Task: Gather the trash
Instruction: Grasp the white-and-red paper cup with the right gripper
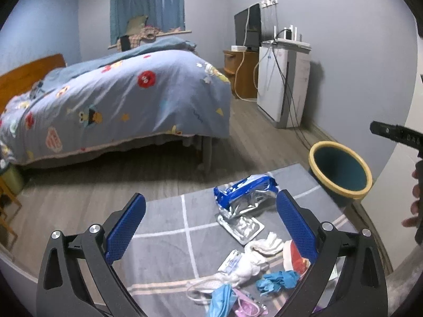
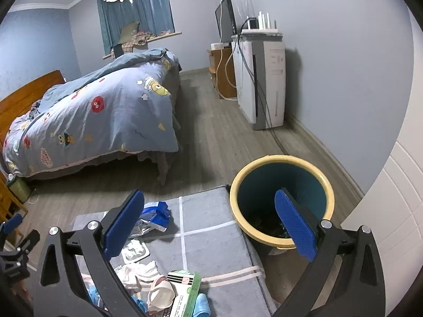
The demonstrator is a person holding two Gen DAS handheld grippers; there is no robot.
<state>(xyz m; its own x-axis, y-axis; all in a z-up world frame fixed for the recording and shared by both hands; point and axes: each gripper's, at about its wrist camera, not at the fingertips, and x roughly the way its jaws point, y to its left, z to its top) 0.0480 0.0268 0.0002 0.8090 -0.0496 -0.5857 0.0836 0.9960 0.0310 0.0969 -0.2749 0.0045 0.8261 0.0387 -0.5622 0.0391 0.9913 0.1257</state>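
Trash lies scattered on a grey mat (image 1: 169,219) (image 2: 211,251): a blue and silver foil bag (image 1: 244,194) (image 2: 156,215), a silver blister pack (image 1: 242,227) (image 2: 134,249), white crumpled cloth (image 1: 261,248) (image 2: 140,272), blue gloves (image 1: 277,280), a blue face mask (image 1: 222,299), a paper cup (image 2: 161,293) and a green box (image 2: 185,293). My left gripper (image 1: 211,224) hangs open above the pile. My right gripper (image 2: 208,224) is open and empty, its right finger over a yellow-rimmed teal bin (image 2: 281,198) (image 1: 341,169) beside the mat.
A bed with a blue cartoon duvet (image 1: 119,97) (image 2: 92,121) fills the left. A white appliance (image 1: 283,84) (image 2: 260,79) with cables stands against the right wall, with a wooden stand and monitor (image 1: 247,29) behind. Wooden floor lies between bed and mat.
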